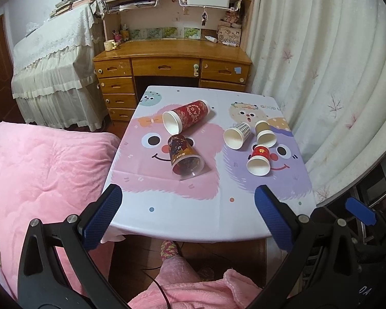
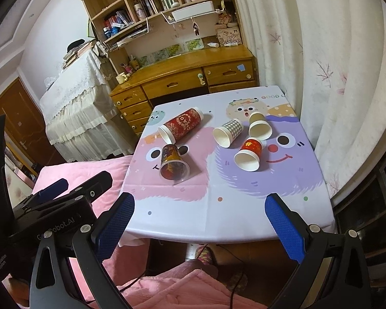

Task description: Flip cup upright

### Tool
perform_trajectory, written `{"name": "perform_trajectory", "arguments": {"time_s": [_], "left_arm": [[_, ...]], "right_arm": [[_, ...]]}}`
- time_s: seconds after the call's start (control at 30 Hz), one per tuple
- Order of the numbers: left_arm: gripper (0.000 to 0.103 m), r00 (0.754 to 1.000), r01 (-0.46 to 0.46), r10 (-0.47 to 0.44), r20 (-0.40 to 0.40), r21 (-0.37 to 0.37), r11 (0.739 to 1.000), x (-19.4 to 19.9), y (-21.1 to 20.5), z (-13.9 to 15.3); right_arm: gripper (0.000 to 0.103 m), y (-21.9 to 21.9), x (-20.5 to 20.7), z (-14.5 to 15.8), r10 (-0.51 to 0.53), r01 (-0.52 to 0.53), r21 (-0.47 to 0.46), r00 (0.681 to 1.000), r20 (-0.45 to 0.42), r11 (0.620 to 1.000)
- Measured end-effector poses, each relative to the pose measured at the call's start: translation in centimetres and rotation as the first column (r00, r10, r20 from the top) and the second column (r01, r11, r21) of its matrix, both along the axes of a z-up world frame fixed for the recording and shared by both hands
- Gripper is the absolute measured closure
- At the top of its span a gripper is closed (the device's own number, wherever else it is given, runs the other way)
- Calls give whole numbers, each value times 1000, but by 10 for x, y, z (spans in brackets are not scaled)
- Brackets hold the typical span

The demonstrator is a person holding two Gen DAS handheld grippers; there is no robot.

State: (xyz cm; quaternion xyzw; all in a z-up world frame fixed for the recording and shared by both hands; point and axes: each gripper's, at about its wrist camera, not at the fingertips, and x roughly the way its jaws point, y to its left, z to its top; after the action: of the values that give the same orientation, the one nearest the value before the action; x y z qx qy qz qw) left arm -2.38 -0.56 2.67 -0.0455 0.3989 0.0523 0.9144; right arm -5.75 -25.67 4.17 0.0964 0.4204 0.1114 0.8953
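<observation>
Several cups lie on their sides on the cartoon tablecloth (image 1: 193,206). A tall red patterned cup (image 1: 186,117) (image 2: 182,125) lies at the back left. A dark clear-rimmed cup (image 1: 184,154) (image 2: 172,163) lies in front of it. A checked cup (image 1: 238,134) (image 2: 227,130), a brown cup (image 1: 265,134) (image 2: 260,126) and a small red cup (image 1: 260,158) (image 2: 248,153) lie on the right. My left gripper (image 1: 189,217) is open and empty at the table's near edge. My right gripper (image 2: 200,221) is open and empty there too.
A pink bed (image 1: 38,170) lies left of the table. A wooden desk (image 1: 172,61) with shelves stands behind it. A curtain (image 1: 334,77) hangs on the right. My pink-clad leg (image 1: 182,278) is under the near edge.
</observation>
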Motion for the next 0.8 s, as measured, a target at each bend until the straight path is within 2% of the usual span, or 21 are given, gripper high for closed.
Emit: {"name": "perform_trajectory", "arguments": {"time_s": [0.5,0.73,0.8], "left_arm": [[1,1000,4,-4,10,9,1000,-24,-3,8],[1,1000,23,-22,-11,65,998,-35,-14,9],[1,999,38,-37,-14,61,997,-36,-14,8]], "right_arm": [[0,5,-16,10,-6,7,-17,999,39,1000],[0,-2,-35,8,-1,0,17,999,49,1000],[0,-6,-36,8,-6,5,24,999,49,1000]]}}
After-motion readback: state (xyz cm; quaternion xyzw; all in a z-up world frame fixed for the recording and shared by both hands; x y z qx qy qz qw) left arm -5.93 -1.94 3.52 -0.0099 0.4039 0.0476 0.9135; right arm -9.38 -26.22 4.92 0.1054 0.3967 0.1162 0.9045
